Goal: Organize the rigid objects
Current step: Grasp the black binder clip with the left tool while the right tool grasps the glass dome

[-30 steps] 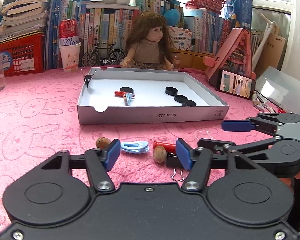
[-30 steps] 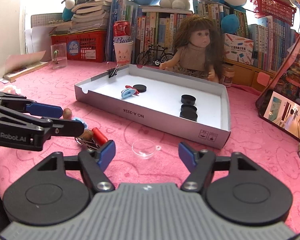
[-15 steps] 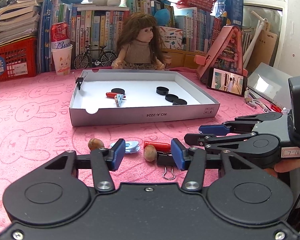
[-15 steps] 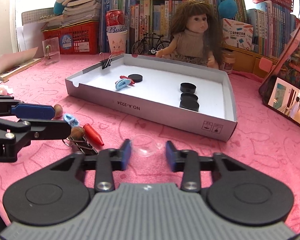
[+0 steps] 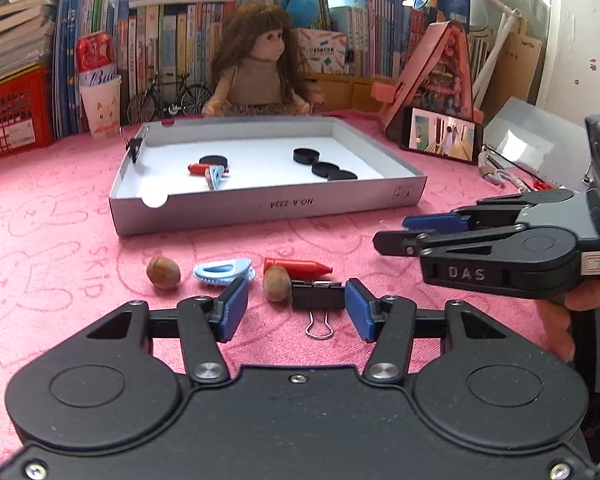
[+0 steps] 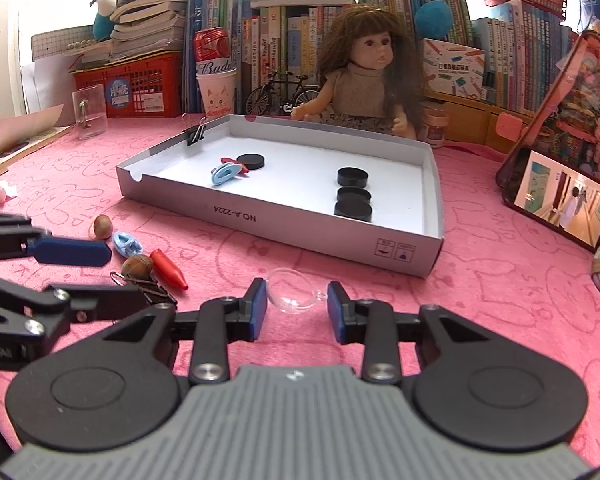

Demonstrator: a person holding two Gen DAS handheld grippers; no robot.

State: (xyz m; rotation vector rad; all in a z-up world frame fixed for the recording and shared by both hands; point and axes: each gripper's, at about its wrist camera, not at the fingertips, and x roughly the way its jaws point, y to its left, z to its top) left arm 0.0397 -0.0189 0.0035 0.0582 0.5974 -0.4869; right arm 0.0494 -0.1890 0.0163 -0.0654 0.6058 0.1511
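Note:
A shallow white box (image 5: 268,204) lies on the pink cloth, holding three black discs (image 5: 325,169), a fourth disc, a red piece and a blue clip. In front of it lie a nut (image 5: 163,273), a blue plastic clip (image 5: 224,271), a red crayon (image 5: 296,267), a second nut (image 5: 276,288) and a black binder clip (image 5: 318,296). My left gripper (image 5: 296,311) is open low over the cloth. That second nut and the binder clip sit between its pads. My right gripper (image 6: 297,309) is shut on a small clear cup (image 6: 292,296) that rests on the cloth.
A doll (image 6: 364,80), a model bicycle and rows of books stand behind the box. A phone (image 6: 560,196) leans on a stand at the right. A glass (image 6: 89,110) and a red basket sit at the back left. A binder clip (image 6: 196,132) grips the box's far corner.
The right gripper's jaws have narrowed from wide apart onto the clear cup. The left gripper has narrowed slightly and stayed over the nut and binder clip.

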